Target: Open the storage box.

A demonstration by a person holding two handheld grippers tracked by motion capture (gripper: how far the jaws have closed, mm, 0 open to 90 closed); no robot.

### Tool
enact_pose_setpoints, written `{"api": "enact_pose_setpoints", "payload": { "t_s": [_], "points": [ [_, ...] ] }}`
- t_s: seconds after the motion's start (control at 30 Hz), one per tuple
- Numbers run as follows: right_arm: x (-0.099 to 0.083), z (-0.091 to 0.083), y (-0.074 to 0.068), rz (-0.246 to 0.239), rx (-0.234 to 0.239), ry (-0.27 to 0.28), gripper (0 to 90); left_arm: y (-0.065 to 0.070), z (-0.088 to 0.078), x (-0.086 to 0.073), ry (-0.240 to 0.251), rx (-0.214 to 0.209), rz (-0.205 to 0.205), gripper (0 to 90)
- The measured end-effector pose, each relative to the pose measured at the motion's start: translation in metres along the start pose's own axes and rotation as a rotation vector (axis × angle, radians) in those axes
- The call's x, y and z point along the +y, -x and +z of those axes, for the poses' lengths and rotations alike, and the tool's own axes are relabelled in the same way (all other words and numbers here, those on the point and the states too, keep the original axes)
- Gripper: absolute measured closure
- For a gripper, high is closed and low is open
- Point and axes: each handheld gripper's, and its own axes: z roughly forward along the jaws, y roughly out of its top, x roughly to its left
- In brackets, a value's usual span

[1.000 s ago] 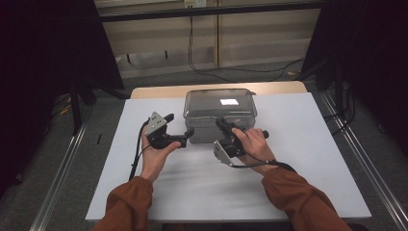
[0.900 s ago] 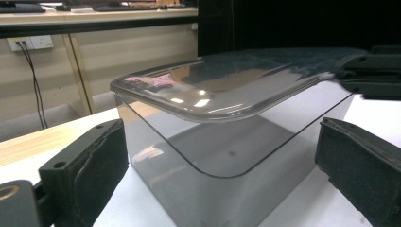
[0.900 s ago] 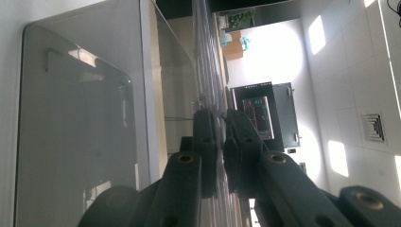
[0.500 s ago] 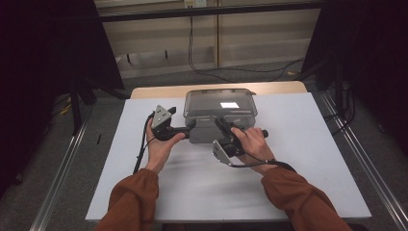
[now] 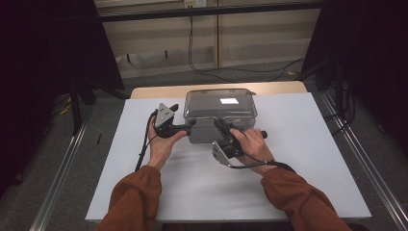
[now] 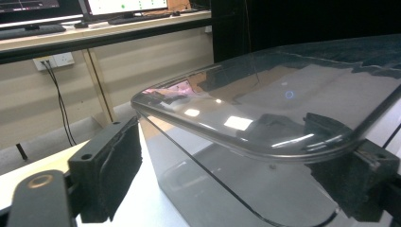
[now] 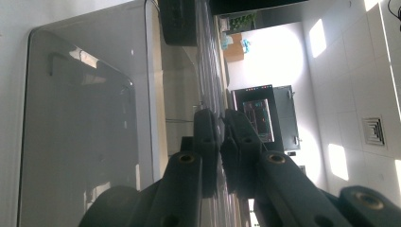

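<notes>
A clear plastic box (image 5: 220, 115) with a shut lid stands at the far middle of the white table (image 5: 308, 159), and from above both hands reach to its near side, the left gripper (image 5: 191, 126) at its near left corner and the right gripper (image 5: 217, 123) at the near edge of the lid. The left gripper view adds what the high view hides: its jaws stand spread wide, one black pad (image 6: 113, 168) left of the box and the other at the right, with the lid's rounded corner (image 6: 265, 118) between them and nothing gripped. The right gripper view, turned on its side, shows its jaws nearly closed on the thin lid rim (image 7: 208, 94), though whether they truly pinch it cannot be told.
</notes>
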Motion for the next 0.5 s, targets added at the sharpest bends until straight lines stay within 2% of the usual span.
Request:
{"api": "enact_pose_setpoints", "payload": {
  "t_s": [0.03, 0.1, 0.17, 0.27, 0.33, 0.43, 0.47, 0.5],
  "points": [
    [0.0, 0.0, 0.0, 0.004, 0.002, -0.001, 83.9, 0.001, 0.001, -0.001, -0.005, 0.001, 0.021, 14.6],
    [0.001, 0.0, -0.001, -0.002, 0.005, 0.001, 83.8, 0.0, 0.002, -0.001, 0.003, 0.003, 0.02, 15.1],
    [0.001, 0.0, -0.002, -0.008, 0.003, 0.003, 83.2, 0.0, 0.001, 0.0, 0.0, 0.01, 0.04, 17.0],
    [0.0, 0.001, -0.001, 0.006, 0.0, 0.005, 80.9, 0.0, 0.0, 0.001, 0.005, 0.013, 0.053, 19.7],
    [-0.001, 0.002, -0.001, 0.016, 0.006, -0.001, 77.6, -0.001, 0.0, 0.001, 0.016, 0.015, 0.046, 21.3],
    [-0.005, 0.002, -0.001, 0.06, 0.008, -0.013, 72.2, 0.0, 0.0, 0.002, 0.02, 0.018, 0.042, 21.8],
    [-0.005, 0.002, -0.001, 0.06, 0.008, -0.013, 72.2, 0.0, 0.0, 0.002, 0.02, 0.018, 0.042, 21.9],
    [-0.009, 0.002, 0.0, 0.11, 0.01, -0.008, 66.9, 0.001, 0.0, 0.002, 0.018, 0.012, 0.04, 21.9]
  ]
}}
